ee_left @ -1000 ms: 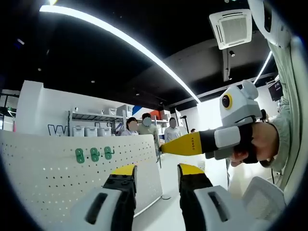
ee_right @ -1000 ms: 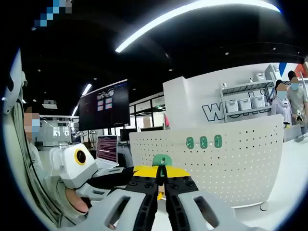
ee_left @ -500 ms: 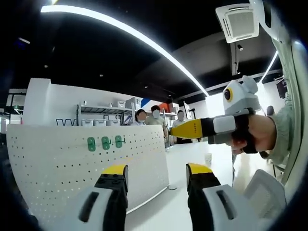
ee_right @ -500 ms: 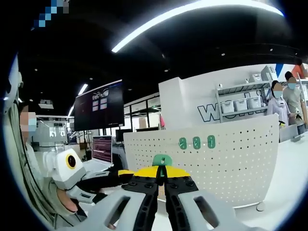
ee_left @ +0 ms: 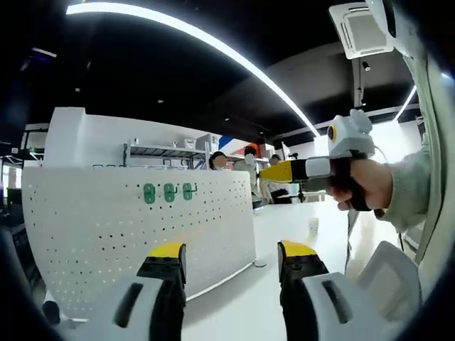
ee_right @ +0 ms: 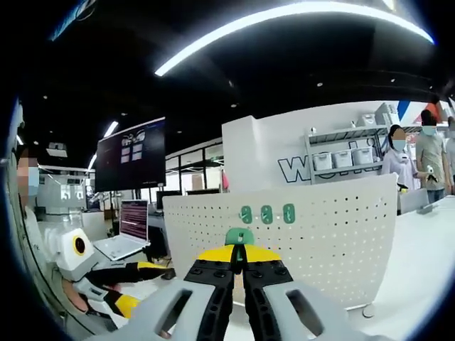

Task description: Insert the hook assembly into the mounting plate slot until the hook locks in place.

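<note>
Hook assembly (ee_right: 239, 236), green, pinched between the closed jaws of the right gripper (ee_right: 238, 264), head poking out above the tips so it can lead into a slot. Held level and facing the white perforated mounting plate (ee_right: 334, 234), well apart from it, near the row of three green hooks (ee_right: 266, 214) already seated. Left gripper (ee_left: 231, 257) open, empty, likely kept free to steady the plate.
</note>
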The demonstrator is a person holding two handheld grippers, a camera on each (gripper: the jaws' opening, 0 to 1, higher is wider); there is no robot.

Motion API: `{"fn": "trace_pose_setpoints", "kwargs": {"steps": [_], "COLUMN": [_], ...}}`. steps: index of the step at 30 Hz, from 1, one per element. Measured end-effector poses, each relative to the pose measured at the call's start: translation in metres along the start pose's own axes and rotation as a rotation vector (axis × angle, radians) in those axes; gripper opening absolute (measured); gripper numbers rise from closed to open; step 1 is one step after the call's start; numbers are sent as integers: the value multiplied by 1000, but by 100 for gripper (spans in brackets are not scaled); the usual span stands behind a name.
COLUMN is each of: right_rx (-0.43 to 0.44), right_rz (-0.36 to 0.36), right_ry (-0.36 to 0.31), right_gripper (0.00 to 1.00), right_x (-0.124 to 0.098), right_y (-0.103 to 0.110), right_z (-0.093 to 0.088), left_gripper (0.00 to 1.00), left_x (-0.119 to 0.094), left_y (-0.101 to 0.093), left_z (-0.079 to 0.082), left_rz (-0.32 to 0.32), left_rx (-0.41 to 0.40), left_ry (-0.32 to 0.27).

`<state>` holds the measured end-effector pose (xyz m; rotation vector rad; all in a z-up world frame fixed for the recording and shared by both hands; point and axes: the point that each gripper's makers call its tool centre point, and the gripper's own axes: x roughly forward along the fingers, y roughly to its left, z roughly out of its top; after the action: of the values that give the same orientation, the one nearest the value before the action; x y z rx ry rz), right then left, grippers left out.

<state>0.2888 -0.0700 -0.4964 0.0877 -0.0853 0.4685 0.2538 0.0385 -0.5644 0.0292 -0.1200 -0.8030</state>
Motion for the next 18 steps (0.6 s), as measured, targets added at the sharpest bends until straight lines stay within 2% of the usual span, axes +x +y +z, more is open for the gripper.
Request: {"fn": "trace_pose_setpoints", "kwargs": {"steps": [12, 18], "right_rx": [-80, -111], "right_rz": [-105, -143], "right_ry": [48, 46], "right_gripper": [1, 1], "right_x": [14, 25], "right_y": [-47, -63], "right_z": [-11, -9], "left_gripper": [53, 53], "left_x": [-3, -3], "left_y": [6, 8], "left_z": [-5, -5], "left_rz": [20, 25], "left_rx": [6, 21], "left_ry": [12, 19]}}
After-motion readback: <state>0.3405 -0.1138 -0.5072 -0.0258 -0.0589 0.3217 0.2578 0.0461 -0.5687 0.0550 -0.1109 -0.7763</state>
